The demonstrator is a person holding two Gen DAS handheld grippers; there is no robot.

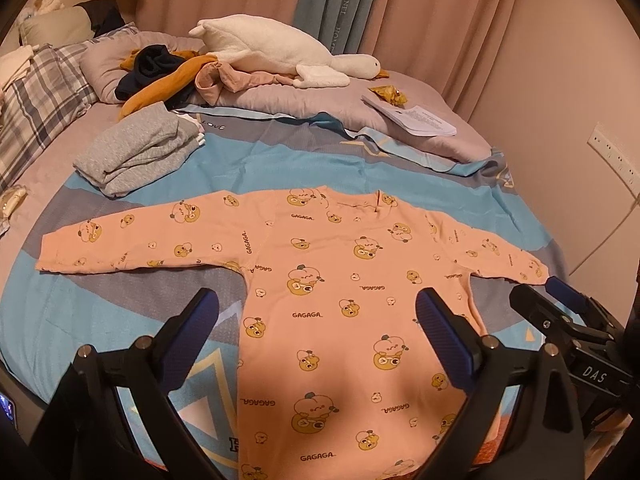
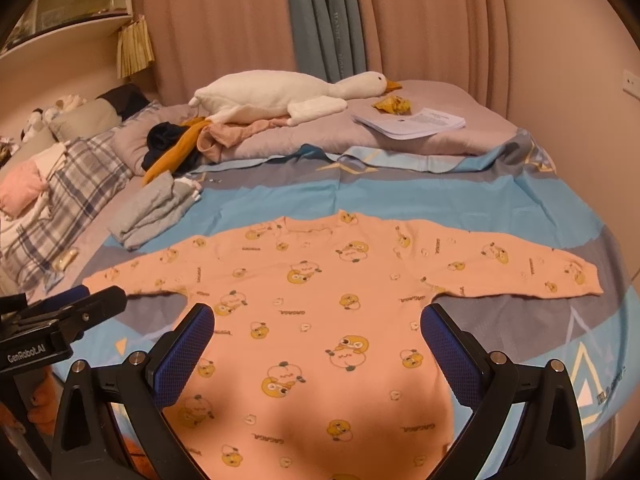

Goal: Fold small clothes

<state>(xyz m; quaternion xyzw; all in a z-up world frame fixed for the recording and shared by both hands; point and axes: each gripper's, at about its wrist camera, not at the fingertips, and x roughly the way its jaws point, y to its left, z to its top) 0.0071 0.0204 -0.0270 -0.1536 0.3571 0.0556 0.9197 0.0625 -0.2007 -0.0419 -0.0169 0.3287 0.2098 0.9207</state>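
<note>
A small pink long-sleeved top (image 1: 320, 280) with yellow duck prints lies flat on the bed, both sleeves spread out; it also fills the middle of the right wrist view (image 2: 320, 300). My left gripper (image 1: 318, 312) is open and empty above the top's body. My right gripper (image 2: 318, 324) is open and empty above the body too, and shows at the right edge of the left wrist view (image 1: 560, 300), near the right sleeve cuff. The left gripper shows at the left of the right wrist view (image 2: 84, 300), by the left sleeve cuff.
The bed has a blue and grey sheet (image 1: 280, 160). A folded grey garment (image 1: 136, 152) lies at back left. Behind are a heap of loose clothes (image 1: 168, 76), a white plush goose (image 1: 276, 48), a paper stack (image 1: 416, 116) and a plaid pillow (image 1: 36, 96).
</note>
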